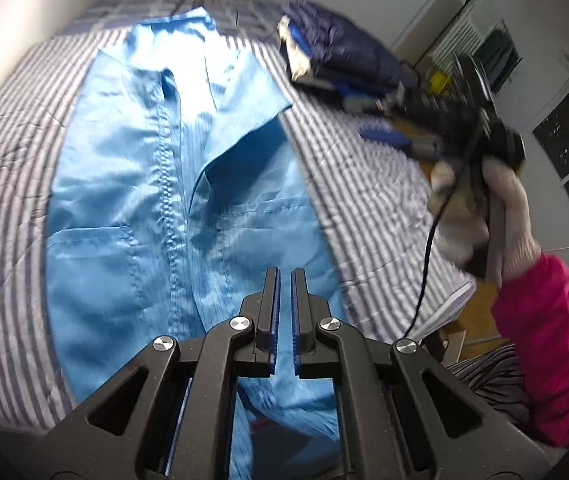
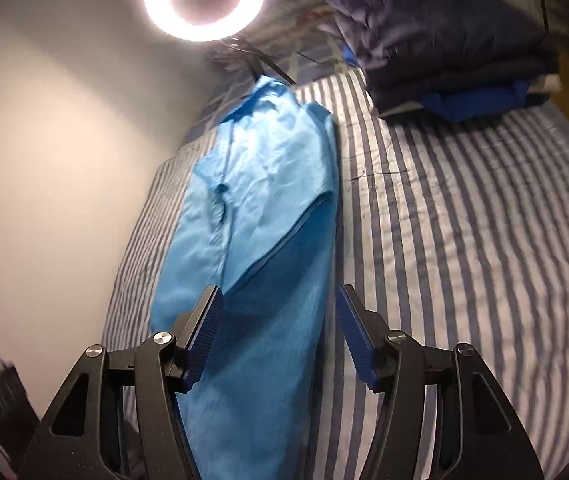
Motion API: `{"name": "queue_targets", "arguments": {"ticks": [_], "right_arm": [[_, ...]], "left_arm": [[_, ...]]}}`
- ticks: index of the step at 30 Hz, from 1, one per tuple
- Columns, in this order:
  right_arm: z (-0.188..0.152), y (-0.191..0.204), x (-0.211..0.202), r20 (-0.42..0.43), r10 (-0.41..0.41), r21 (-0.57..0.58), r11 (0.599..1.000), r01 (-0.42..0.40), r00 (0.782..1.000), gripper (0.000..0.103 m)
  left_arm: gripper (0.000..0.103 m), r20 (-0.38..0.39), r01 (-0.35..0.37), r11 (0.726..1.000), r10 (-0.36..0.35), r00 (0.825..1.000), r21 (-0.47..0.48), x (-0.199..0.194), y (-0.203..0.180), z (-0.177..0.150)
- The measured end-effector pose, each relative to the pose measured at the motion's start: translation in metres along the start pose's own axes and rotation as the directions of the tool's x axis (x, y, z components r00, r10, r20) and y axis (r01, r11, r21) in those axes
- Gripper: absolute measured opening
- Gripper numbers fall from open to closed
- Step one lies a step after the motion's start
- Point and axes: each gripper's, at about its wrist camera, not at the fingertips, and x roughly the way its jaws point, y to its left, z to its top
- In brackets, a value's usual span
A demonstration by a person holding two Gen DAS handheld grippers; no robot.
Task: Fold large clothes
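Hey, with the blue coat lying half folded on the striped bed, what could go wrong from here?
1. The coat looks slippery and shiny; the flap folded across its front may slide back open.
2. The left hand-held gripper is shut with no cloth in it, and the right hand-held gripper is open and empty, so nothing pins the fold.
3. The folded pile of dark clothes lies close by on the striped bedsheet; a wide sweep might knock it.

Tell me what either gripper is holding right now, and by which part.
Nothing. The left gripper is shut with no cloth between its pads; the right gripper stands open above the light blue zip-front garment.
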Motion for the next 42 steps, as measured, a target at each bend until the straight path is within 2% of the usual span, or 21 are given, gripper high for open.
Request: {"name": "queue_targets", "arguments": {"ticks": [3, 10, 13, 14, 15, 16, 17, 18, 20, 23, 26, 29, 32, 35, 37, 38, 40, 41, 42], "right_arm": [[0.026, -0.015, 0.033, -0.017, 0.016, 0.033, 0.999, -0.016, 1.000, 0.058], [0.077, -0.047, 0.106, -0.048, 0.016, 0.095, 0.995, -0.011, 0.999, 0.058], [0.086, -0.053, 0.125, -0.069, 0.055, 0.107, 0.993, -0.047, 0.996, 0.058], [0.088, -0.052, 0.130, -0.080, 0.069, 0.099, 0.993, -0.061, 0.994, 0.054], [0.089, -0.049, 0.135, -0.101, 0.082, 0.079, 0.994, -0.074, 0.992, 0.023], [0.090, -0.045, 0.138, -0.121, 0.095, 0.055, 0.994, -0.089, 0.988, 0.005], [0.091, -0.042, 0.139, -0.138, 0.095, 0.043, 0.995, -0.090, 0.986, 0.003], [0.093, -0.039, 0.135, -0.127, 0.074, 0.033, 0.997, -0.070, 0.989, 0.002], [0.096, -0.036, 0.121, -0.088, 0.105, 0.017, 0.994, -0.104, 0.991, 0.002], [0.104, -0.030, 0.089, -0.020, 0.100, 0.021, 0.995, -0.100, 0.995, 0.002], [0.112, -0.014, 0.067, 0.039, 0.049, -0.037, 0.998, -0.048, 0.998, 0.002], [0.120, 0.012, 0.064, 0.067, 0.006, -0.106, 0.994, 0.001, 0.998, 0.001], [0.123, 0.036, 0.078, 0.063, -0.024, -0.174, 0.984, 0.035, 0.998, 0.002], [0.128, 0.057, 0.106, 0.031, -0.007, -0.201, 0.979, 0.014, 0.999, 0.002], [0.129, 0.073, 0.133, -0.004, 0.050, -0.228, 0.972, -0.049, 0.999, 0.003], [0.129, 0.082, 0.151, -0.065, 0.094, -0.248, 0.963, -0.107, 0.993, 0.004], [0.132, 0.090, 0.164, -0.109, 0.091, -0.276, 0.954, -0.118, 0.990, 0.009], [0.135, 0.088, 0.160, -0.097, 0.106, -0.273, 0.953, -0.129, 0.990, 0.016], [0.139, 0.082, 0.154, -0.074, 0.125, -0.261, 0.955, -0.141, 0.989, 0.028]], "left_arm": [[0.001, -0.025, -0.002, 1.000, 0.002, 1.000, -0.001, 0.019, 0.013, 0.013], [0.001, -0.069, 0.045, 0.996, -0.050, 0.996, -0.072, 0.050, 0.037, 0.030], [0.001, -0.098, 0.043, 0.998, -0.047, 0.994, -0.039, 0.065, 0.032, 0.032], [0.001, -0.106, 0.041, 0.999, -0.044, 0.993, -0.035, 0.068, 0.031, 0.031], [0.001, -0.119, 0.043, 0.998, -0.048, 0.992, -0.041, 0.073, 0.031, 0.030], [0.001, -0.131, 0.044, 0.998, -0.050, 0.990, -0.049, 0.079, 0.031, 0.028], [0.001, -0.143, 0.035, 0.998, -0.042, 0.989, -0.053, 0.084, 0.031, 0.026], [0.001, -0.153, 0.030, 0.998, -0.037, 0.988, -0.053, 0.089, 0.030, 0.024], [0.001, -0.183, 0.017, 0.999, -0.023, 0.983, -0.034, 0.099, 0.026, 0.017], [0.001, -0.218, 0.008, 1.000, -0.009, 0.976, -0.004, 0.112, 0.019, 0.007], [0.001, -0.236, 0.005, 1.000, -0.003, 0.972, 0.009, 0.119, 0.013, 0.000], [0.001, -0.237, 0.011, 1.000, -0.008, 0.971, 0.010, 0.120, 0.011, -0.001], [0.001, -0.233, 0.019, 1.000, -0.018, 0.972, 0.003, 0.117, 0.012, 0.000], [0.001, -0.229, 0.032, 0.999, -0.034, 0.973, -0.012, 0.111, 0.016, -0.002], [0.001, -0.225, 0.034, 0.999, -0.038, 0.974, -0.020, 0.105, 0.020, -0.003], [0.001, -0.221, 0.039, 0.999, -0.044, 0.974, -0.025, 0.102, 0.021, -0.003], [0.001, -0.204, 0.045, 0.999, -0.049, 0.978, -0.025, 0.092, 0.023, -0.003], [0.001, -0.198, 0.040, 0.999, -0.045, 0.979, -0.025, 0.090, 0.023, -0.001], [0.001, -0.193, 0.043, 0.999, -0.048, 0.980, -0.032, 0.085, 0.024, 0.000]]}}
